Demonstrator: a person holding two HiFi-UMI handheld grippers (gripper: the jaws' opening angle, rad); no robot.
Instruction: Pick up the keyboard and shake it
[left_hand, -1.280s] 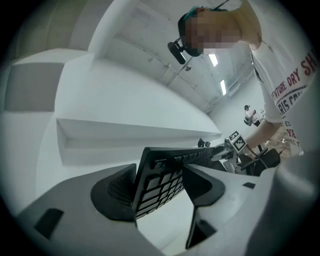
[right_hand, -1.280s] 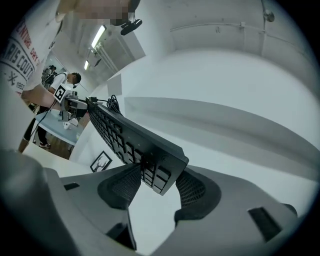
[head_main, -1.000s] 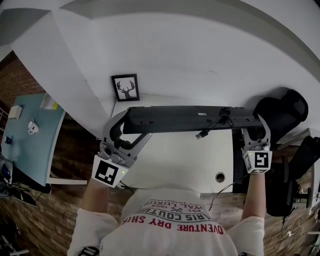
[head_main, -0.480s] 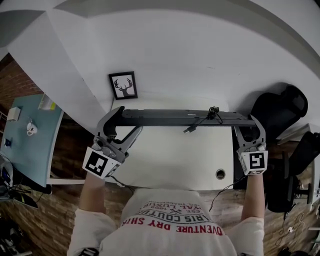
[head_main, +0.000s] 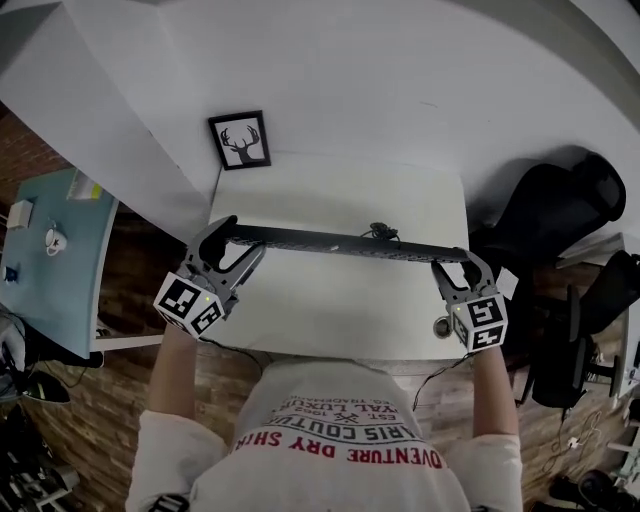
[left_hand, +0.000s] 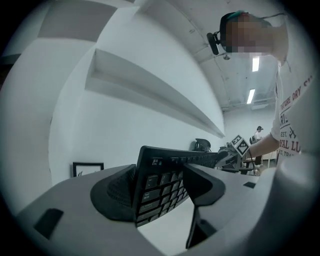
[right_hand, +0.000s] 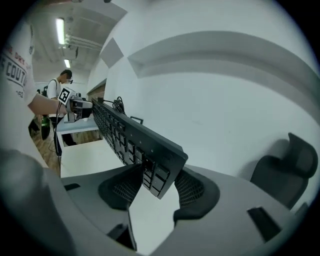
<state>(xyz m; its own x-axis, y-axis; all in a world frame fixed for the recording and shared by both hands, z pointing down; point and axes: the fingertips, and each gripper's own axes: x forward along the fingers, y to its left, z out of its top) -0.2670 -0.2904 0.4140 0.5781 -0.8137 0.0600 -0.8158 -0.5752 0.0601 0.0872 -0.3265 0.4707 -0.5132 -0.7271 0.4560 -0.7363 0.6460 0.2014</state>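
Head view: both arms reach forward. The left gripper (head_main: 228, 236) and the right gripper (head_main: 462, 266) each hold one end of the keyboard (head_main: 340, 243) between the fingers, above the bench (head_main: 340, 305); the right fingers are closing on it. Since a second ago the keyboard came nearer to the person and turned edge-on. Beyond the fingers is open bench, then the framed picture (head_main: 240, 140).
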